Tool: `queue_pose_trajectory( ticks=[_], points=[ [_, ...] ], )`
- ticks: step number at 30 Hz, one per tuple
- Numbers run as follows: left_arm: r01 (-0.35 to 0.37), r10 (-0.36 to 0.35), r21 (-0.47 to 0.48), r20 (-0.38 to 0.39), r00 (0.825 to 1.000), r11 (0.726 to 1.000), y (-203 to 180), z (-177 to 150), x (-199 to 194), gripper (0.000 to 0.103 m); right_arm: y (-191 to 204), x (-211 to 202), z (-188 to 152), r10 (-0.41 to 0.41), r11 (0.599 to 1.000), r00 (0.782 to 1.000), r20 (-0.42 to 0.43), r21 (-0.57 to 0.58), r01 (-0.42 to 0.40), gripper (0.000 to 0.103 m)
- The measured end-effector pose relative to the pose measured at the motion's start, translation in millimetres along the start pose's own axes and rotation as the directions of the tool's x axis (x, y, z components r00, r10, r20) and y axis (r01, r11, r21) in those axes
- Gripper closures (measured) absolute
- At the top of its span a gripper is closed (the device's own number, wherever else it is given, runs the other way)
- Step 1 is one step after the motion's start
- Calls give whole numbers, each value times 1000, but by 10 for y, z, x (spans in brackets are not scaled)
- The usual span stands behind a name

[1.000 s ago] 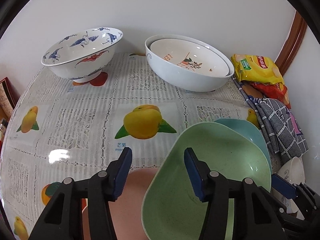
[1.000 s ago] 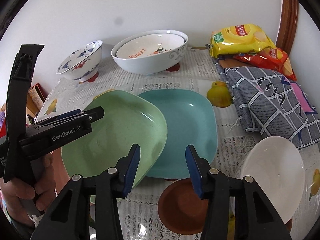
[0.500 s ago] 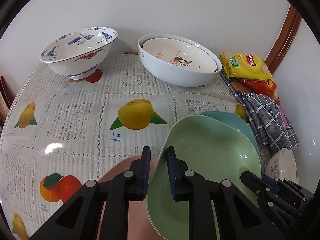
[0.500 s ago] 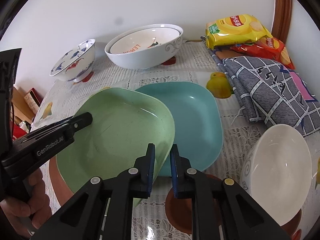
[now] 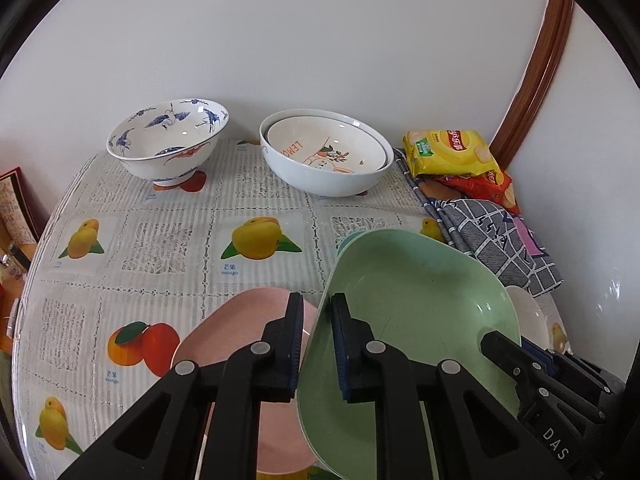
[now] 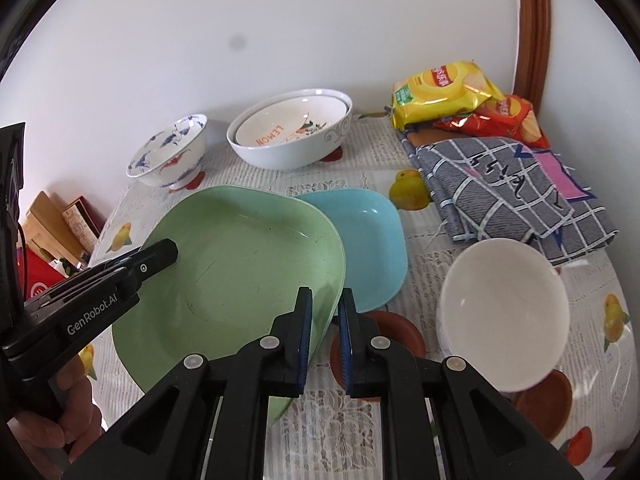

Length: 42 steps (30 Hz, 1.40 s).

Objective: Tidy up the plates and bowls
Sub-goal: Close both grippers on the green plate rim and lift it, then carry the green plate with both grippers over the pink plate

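A pale green square plate (image 5: 420, 312) (image 6: 240, 264) hangs tilted above the table, held at opposite edges. My left gripper (image 5: 316, 332) is shut on its left rim, and in the right wrist view that same gripper (image 6: 160, 256) reaches in from the left. My right gripper (image 6: 325, 328) is shut on the plate's near right rim. A pink plate (image 5: 240, 320) lies under the green one. Just beyond it on the cloth sits a teal square plate (image 6: 368, 240). A plain white bowl (image 6: 504, 308) stands at the right, near a brown saucer (image 6: 396, 332).
At the back stand a blue-and-white footed bowl (image 5: 168, 140) and a large white bowl (image 5: 324, 156) with a lemon-print bowl nested inside. Snack bags (image 6: 440, 88) and a checked cloth (image 6: 508, 188) fill the back right corner. Boxes (image 6: 68, 224) sit off the table's left edge.
Both grippers went from open to shut on the green plate's rims. The plate has come up off the pink plate and both views have risen.
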<state>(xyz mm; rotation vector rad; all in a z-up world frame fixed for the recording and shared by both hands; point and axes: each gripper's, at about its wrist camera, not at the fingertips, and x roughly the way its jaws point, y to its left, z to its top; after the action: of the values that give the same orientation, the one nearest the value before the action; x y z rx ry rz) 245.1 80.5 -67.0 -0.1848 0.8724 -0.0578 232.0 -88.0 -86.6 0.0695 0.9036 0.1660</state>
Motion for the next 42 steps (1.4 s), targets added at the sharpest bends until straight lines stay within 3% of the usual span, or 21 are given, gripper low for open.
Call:
queue_pose_trajectory(
  ticks=[16,42],
  points=[
    [49,-50,9,41,998,999,-248,-242,-588,89,-110,-759,-218,-20,999,994,103,30,17,91],
    [35,-35,8,90,995,999,-261,-356,-977,89,-51,-1085,-357,-12,1000,989,150,27,8,91]
  ],
)
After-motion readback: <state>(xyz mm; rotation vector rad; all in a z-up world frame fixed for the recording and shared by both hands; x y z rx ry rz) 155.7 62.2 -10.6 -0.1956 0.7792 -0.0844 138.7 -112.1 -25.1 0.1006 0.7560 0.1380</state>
